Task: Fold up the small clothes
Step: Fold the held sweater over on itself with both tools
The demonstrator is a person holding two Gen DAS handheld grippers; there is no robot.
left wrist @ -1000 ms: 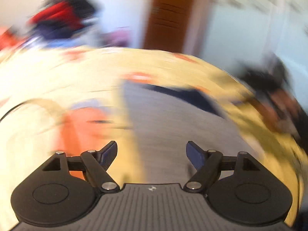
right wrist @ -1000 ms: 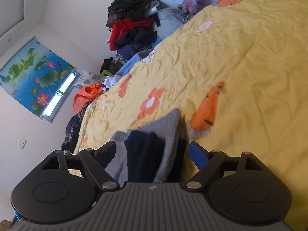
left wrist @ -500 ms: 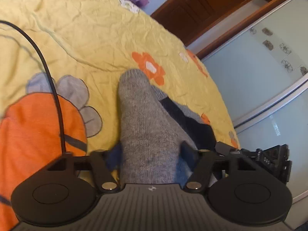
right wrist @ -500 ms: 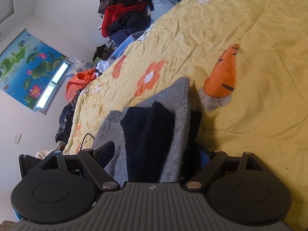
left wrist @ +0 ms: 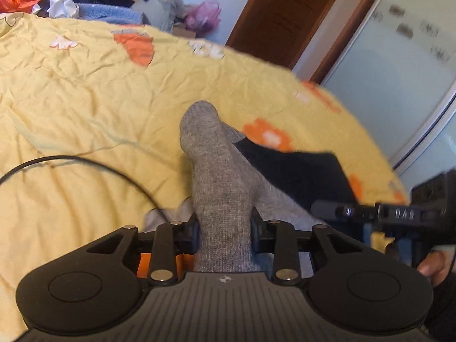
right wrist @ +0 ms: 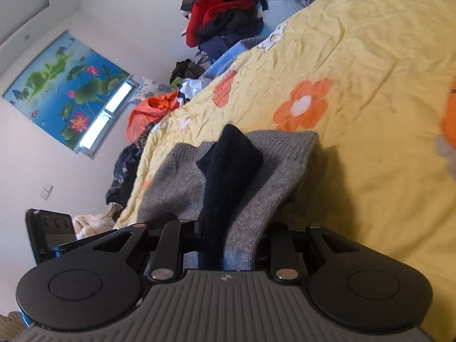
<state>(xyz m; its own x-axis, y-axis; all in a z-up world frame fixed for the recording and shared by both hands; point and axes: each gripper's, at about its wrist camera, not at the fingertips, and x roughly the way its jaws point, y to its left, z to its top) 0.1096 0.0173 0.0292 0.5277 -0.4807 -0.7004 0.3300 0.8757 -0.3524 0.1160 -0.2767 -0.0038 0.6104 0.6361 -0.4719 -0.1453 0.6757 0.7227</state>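
A grey knit garment [left wrist: 216, 171] with a dark navy part [left wrist: 299, 171] lies on the yellow flowered bedspread [left wrist: 85, 91]. My left gripper [left wrist: 223, 228] is closing, and a raised fold of grey fabric is pinched between its pads. In the right wrist view the same grey garment [right wrist: 285, 159] and its navy part [right wrist: 228, 165] bunch up between the jaws of my right gripper [right wrist: 232, 233], which is also closing and presses on the cloth. The right gripper's body [left wrist: 399, 213], held by a hand [left wrist: 433, 262], shows at the right of the left wrist view.
A black cable [left wrist: 85, 159] curves over the bedspread on the left. A pile of clothes [right wrist: 225, 14] and an orange bag [right wrist: 151, 111] sit beyond the bed's far side. A brown door [left wrist: 285, 8] and frosted sliding panels [left wrist: 399, 85] stand behind.
Both grippers moved onto the garment and closed from wide open onto its fabric. The cloth now stands bunched and lifted between each pair of fingers.
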